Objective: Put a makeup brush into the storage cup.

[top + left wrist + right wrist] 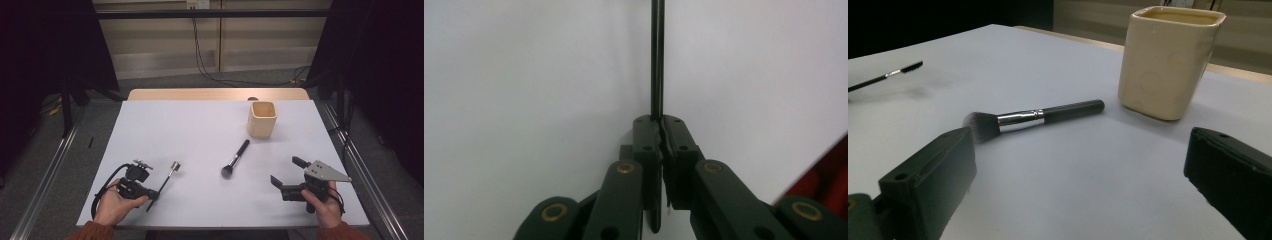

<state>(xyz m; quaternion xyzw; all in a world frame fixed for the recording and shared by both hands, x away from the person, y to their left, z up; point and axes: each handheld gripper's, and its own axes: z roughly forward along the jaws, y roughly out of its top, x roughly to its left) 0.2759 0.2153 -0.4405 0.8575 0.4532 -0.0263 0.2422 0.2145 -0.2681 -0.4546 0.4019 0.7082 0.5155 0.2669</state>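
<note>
the left tongs (152, 195) sit near the front left corner of the white tabletop (200, 130), held in the person's left hand (112, 207), and they are pinching the lower end of a thin brush (167, 179) with a dark, slim handle. in the left gripper view the jaws are pressed together on that handle (657, 60), which runs straight up and away from them over the pale surface. in the high view the thin brush slants up and to the right from the tongs, with its small metal-looking head at the far end (whether that head touches the tabletop or hangs just above it i cannot tell)

the right tongs (286, 171) are near the front right corner, in the person's right hand (325, 207), spread wide with nothing between them. in the right gripper view the two black jaws stand well apart at the bottom corners, and beyond them a thick makeup brush (1033, 116) lies flat on the tabletop, bristles toward the camera, handle pointing at a cream square cup (1168, 60) that stands upright just past its tip, not touching it. in the high view that makeup brush (235, 159) lies around the middle of the tabletop, between the two grippers, with the cup (262, 119) behind it
</note>
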